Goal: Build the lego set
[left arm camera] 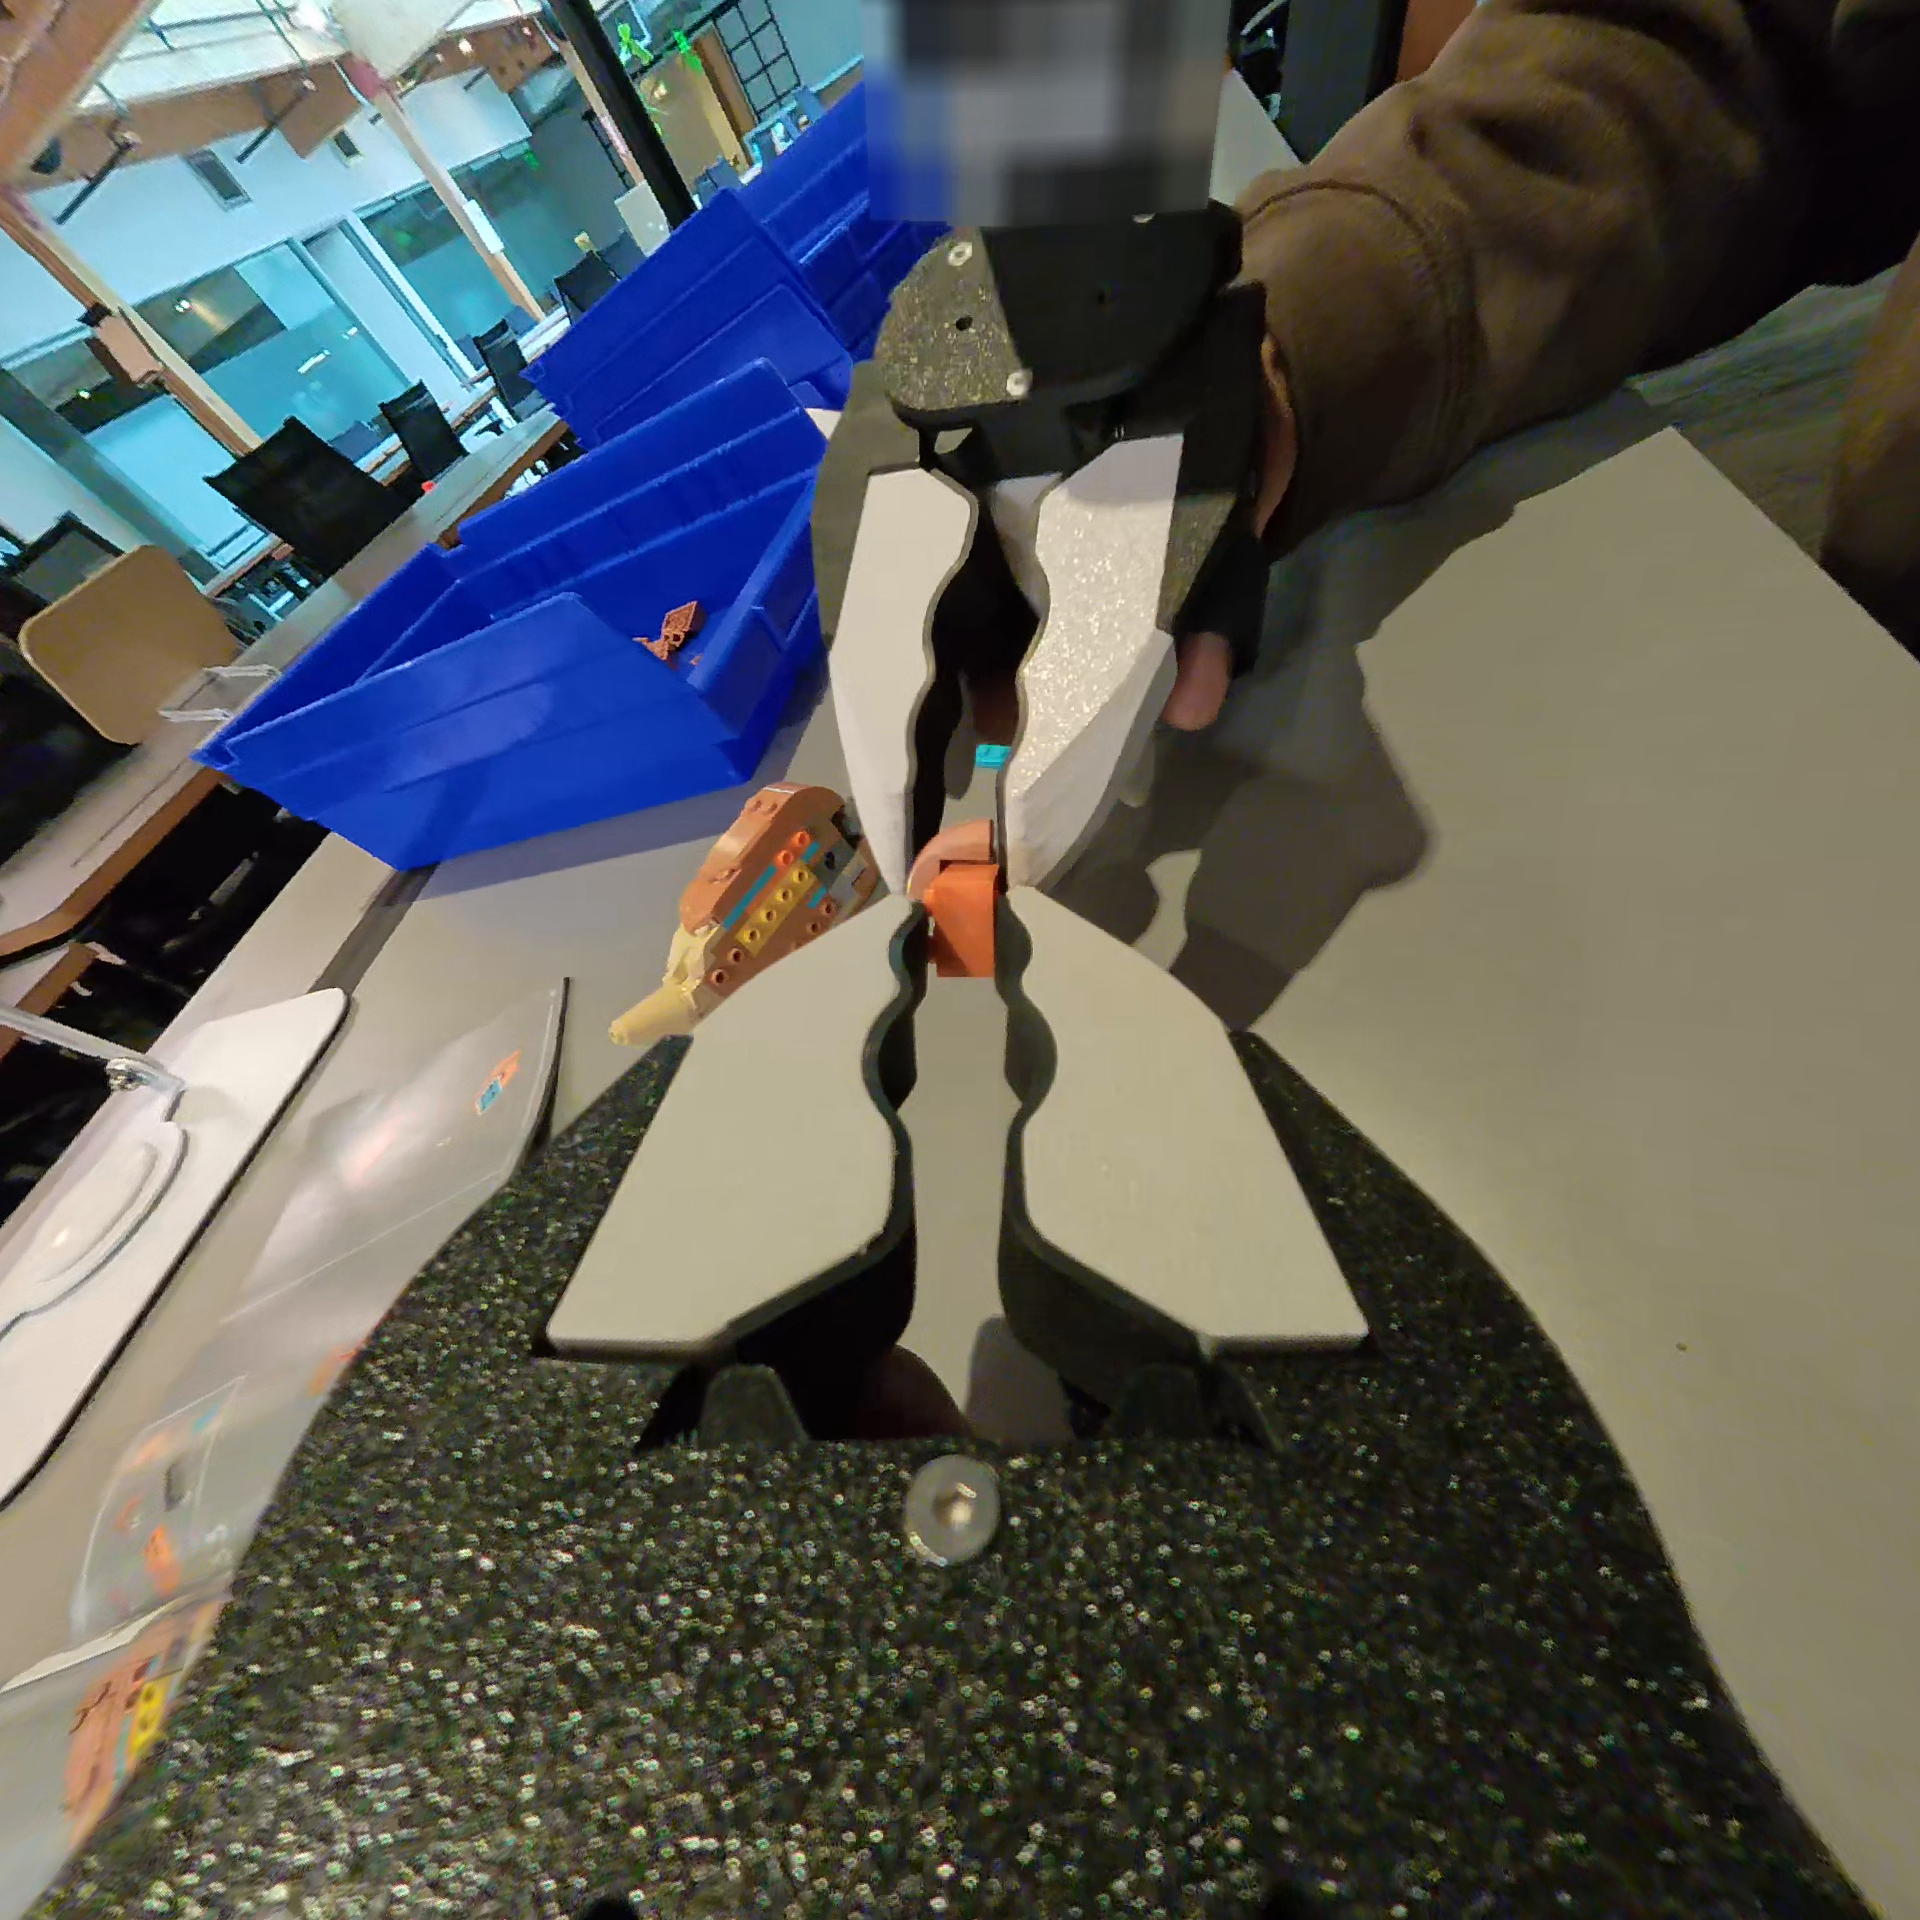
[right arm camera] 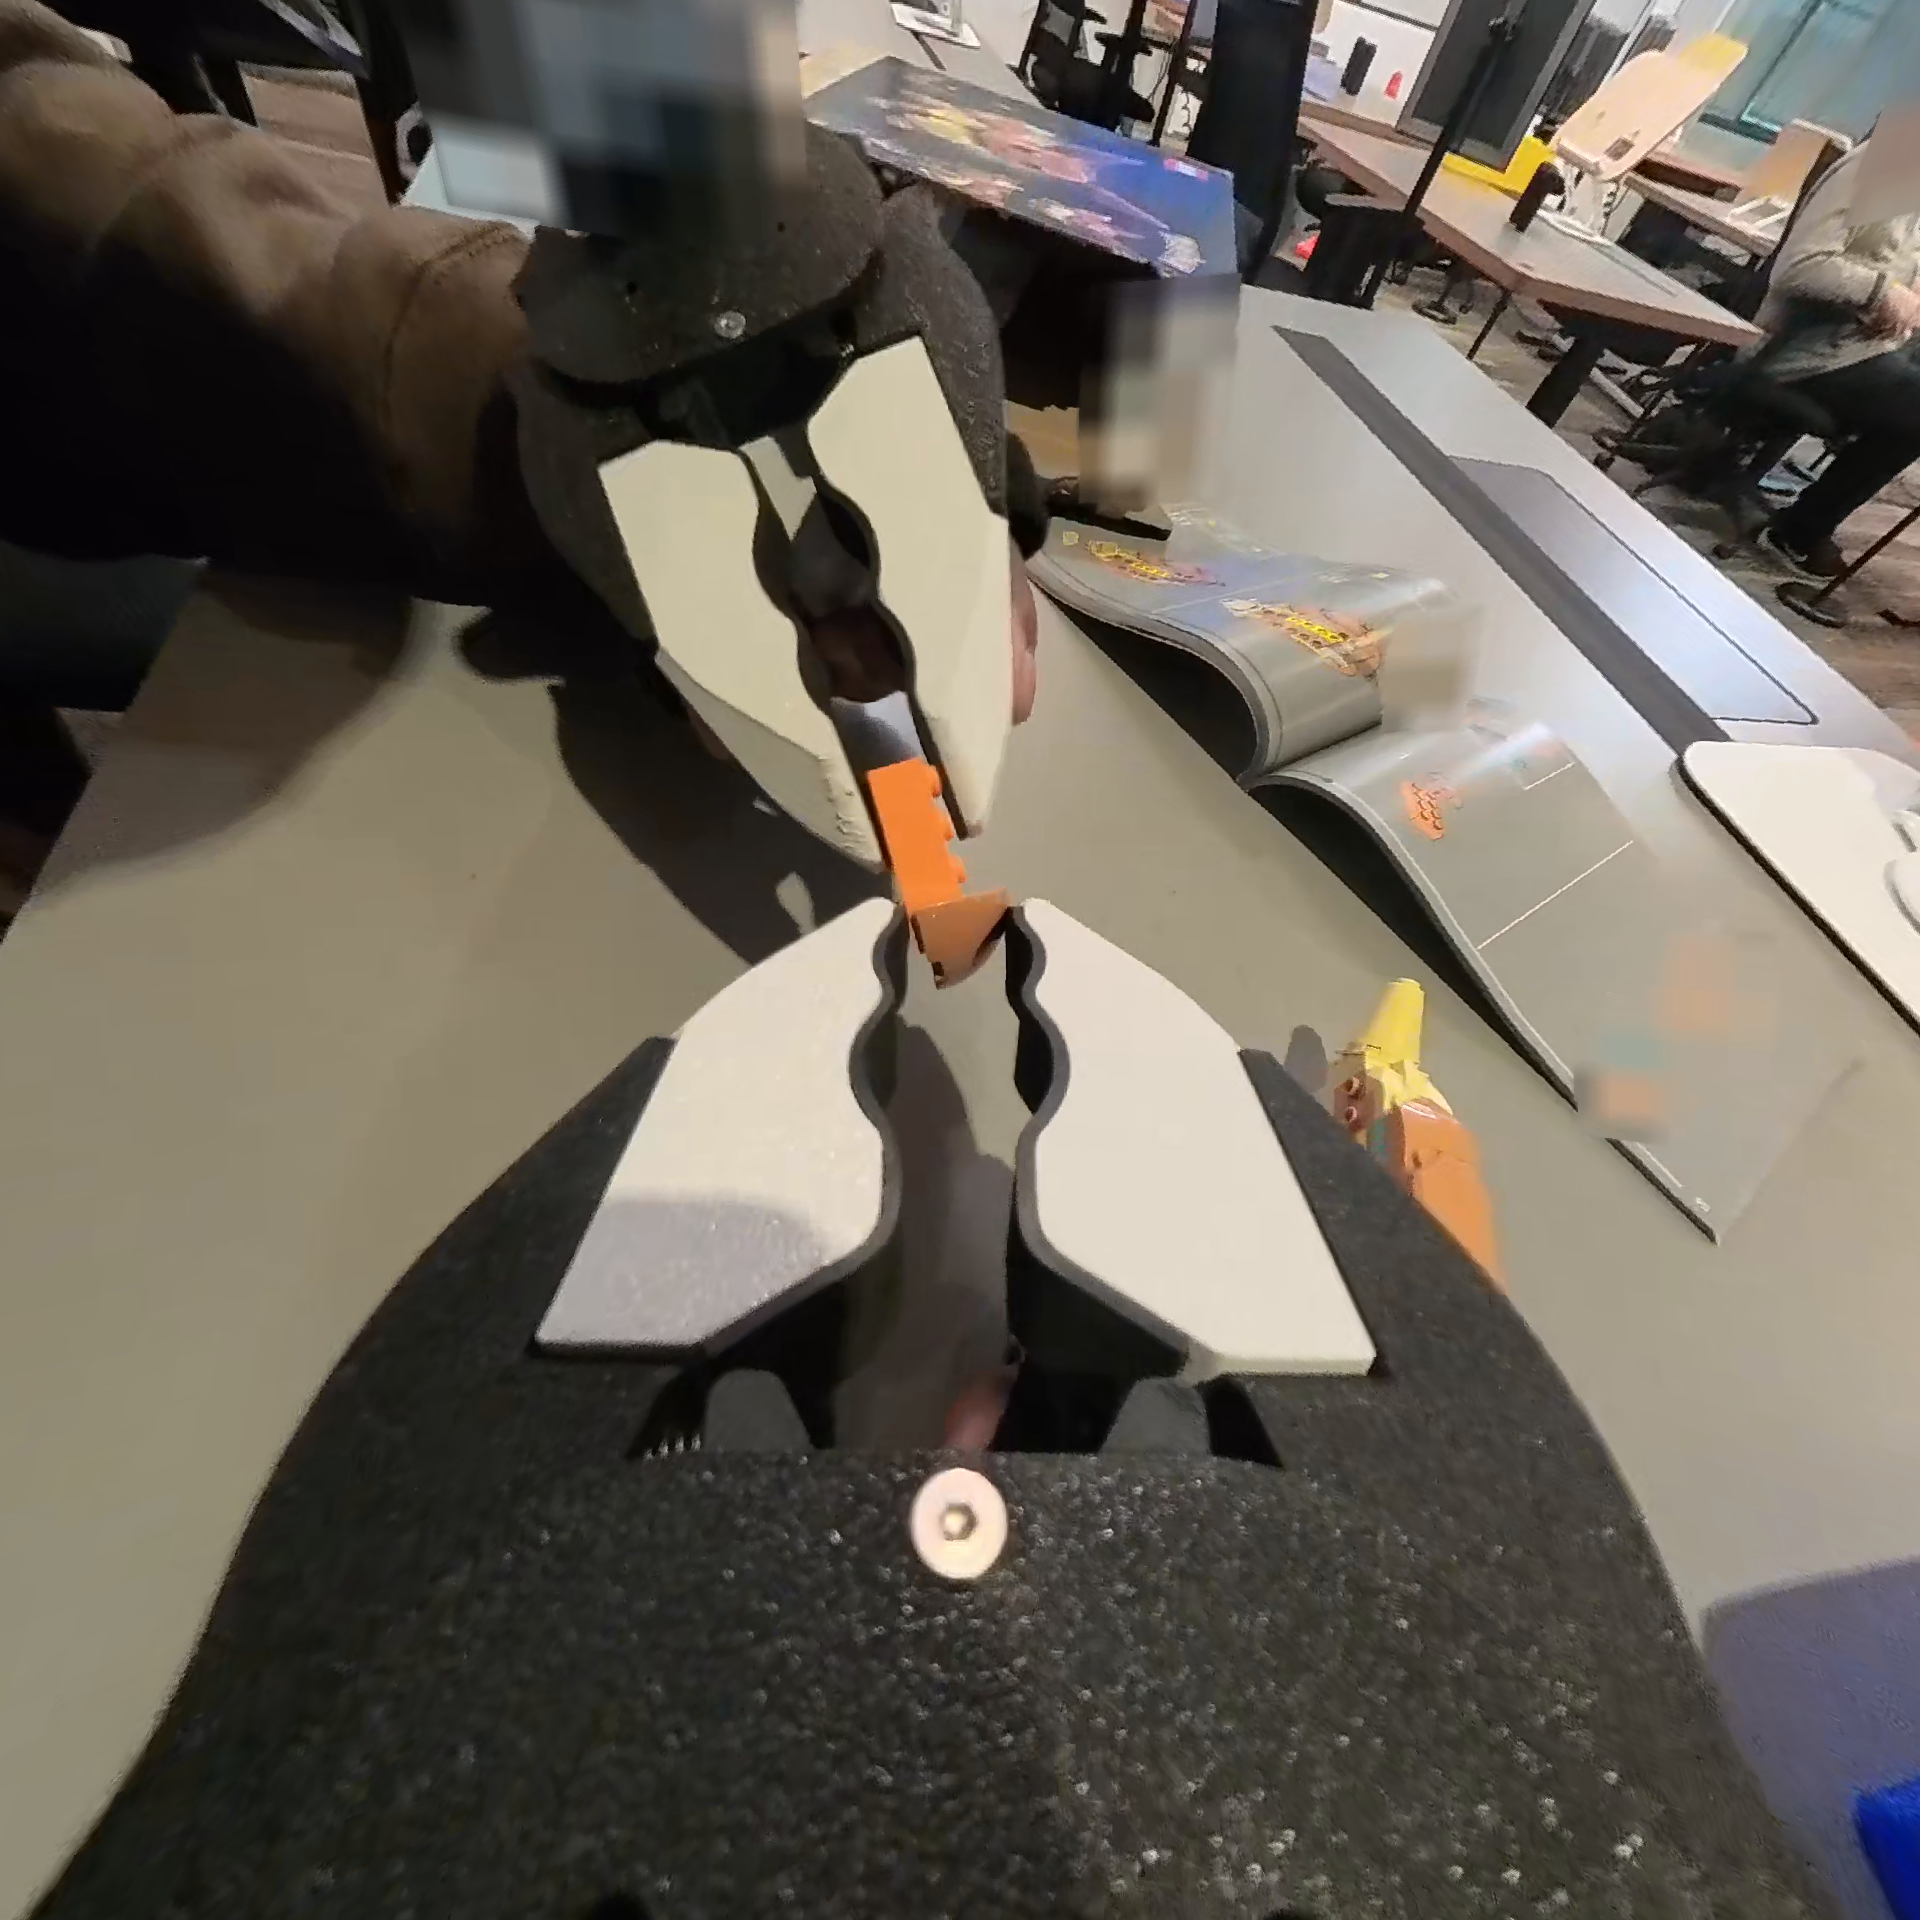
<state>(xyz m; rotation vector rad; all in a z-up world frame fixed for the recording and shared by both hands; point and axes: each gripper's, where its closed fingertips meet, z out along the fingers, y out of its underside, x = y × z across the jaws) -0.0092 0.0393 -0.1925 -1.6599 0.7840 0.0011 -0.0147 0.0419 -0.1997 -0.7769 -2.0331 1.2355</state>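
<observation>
A grey bench [left arm camera: 1558,831] in an open office carries the work. Above it the left gripper [left arm camera: 956,914] and right gripper [right arm camera: 956,935] meet tip to tip, each with jaws narrowed onto an orange brick: the left clamps a studded orange brick [right arm camera: 920,831], the right a sloped orange piece [right arm camera: 961,935], the two touching. Just beside the bricks lies the partly built model [left arm camera: 758,904]; blue bins [left arm camera: 540,707] stand beyond it, an open instruction booklet [right arm camera: 1455,790] nearby.

Open-plan office, rows of desks [right arm camera: 1538,260], office chairs [left arm camera: 312,488], glass partitions [left arm camera: 260,312]
</observation>
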